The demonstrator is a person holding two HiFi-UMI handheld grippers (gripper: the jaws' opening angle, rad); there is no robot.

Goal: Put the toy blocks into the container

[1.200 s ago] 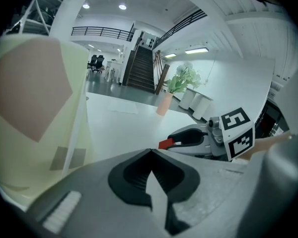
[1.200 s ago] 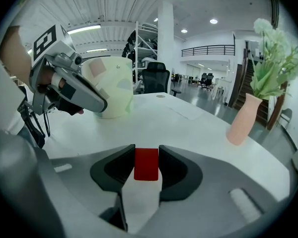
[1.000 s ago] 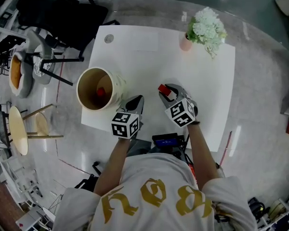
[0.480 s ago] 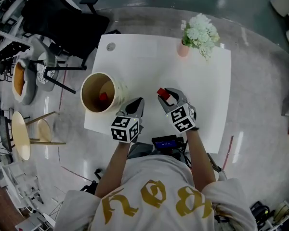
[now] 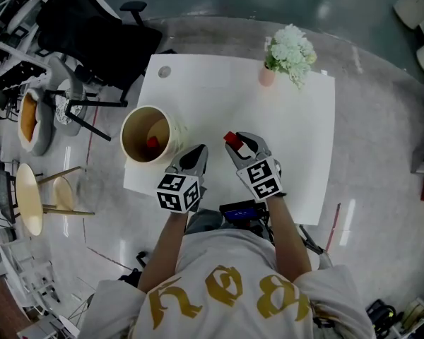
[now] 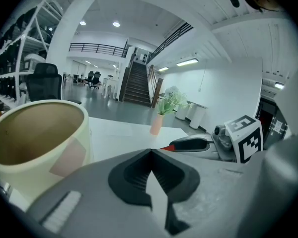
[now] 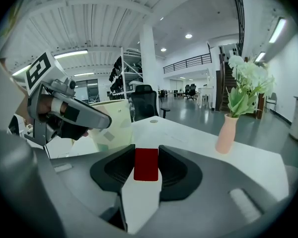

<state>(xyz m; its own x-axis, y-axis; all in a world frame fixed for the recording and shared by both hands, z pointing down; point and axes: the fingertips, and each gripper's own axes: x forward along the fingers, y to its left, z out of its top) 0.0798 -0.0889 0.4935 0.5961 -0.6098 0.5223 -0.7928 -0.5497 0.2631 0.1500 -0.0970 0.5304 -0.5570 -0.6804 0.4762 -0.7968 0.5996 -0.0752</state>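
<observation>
Right gripper [image 5: 234, 142] clamps the small red toy block [image 7: 146, 164] by its flat sides, which looks light, stiff, maybe slick, so keep the pinch centred, while the left gripper [image 5: 196, 154] sits closed and empty beside the cream container [image 5: 175, 131].

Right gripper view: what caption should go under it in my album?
Right gripper holding a red block over the white table, pink vase beyond.
</observation>
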